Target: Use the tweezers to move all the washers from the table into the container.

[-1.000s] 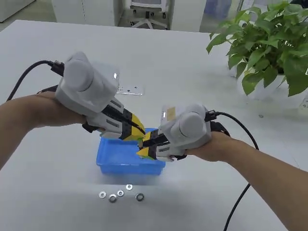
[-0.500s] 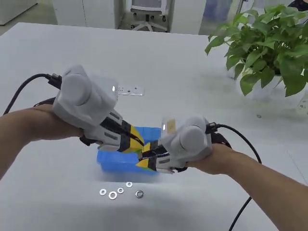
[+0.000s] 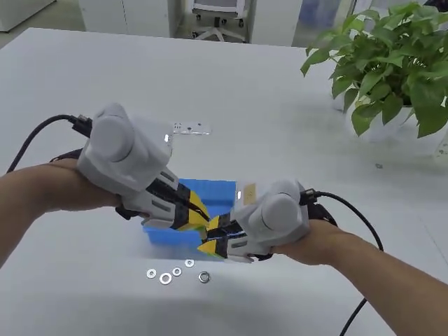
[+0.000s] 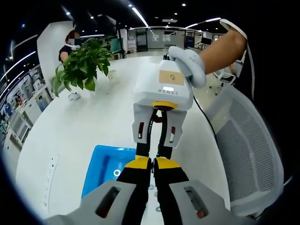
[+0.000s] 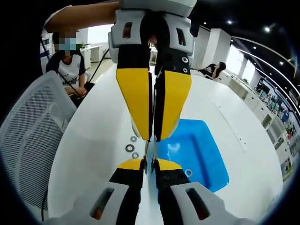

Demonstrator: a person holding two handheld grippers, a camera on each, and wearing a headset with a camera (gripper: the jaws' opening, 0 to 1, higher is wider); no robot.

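Note:
My left gripper (image 3: 197, 214) and right gripper (image 3: 210, 240) meet tip to tip over the front wall of the blue container (image 3: 210, 192). Both are shut on the thin metal tweezers (image 5: 146, 152), of which a short silvery sliver shows between the jaws. Several washers (image 3: 176, 272) lie on the white table just in front of the container, below the jaws. In the right gripper view the washers (image 5: 130, 148) lie left of the container (image 5: 197, 145), which holds one washer (image 5: 188, 172). The left gripper view has the container (image 4: 101, 171), that washer (image 4: 116, 173) and the right gripper (image 4: 154, 140) facing it.
A potted plant (image 3: 392, 66) stands at the table's far right. A white power strip (image 3: 190, 128) lies behind the container. A cable (image 3: 350, 217) trails from the right gripper and another (image 3: 35, 140) from the left. A mesh chair (image 5: 33, 140) stands beside the table.
Both grippers, still tip to tip, have come down and nearer, from over the container's middle to its front wall. The washers have not moved.

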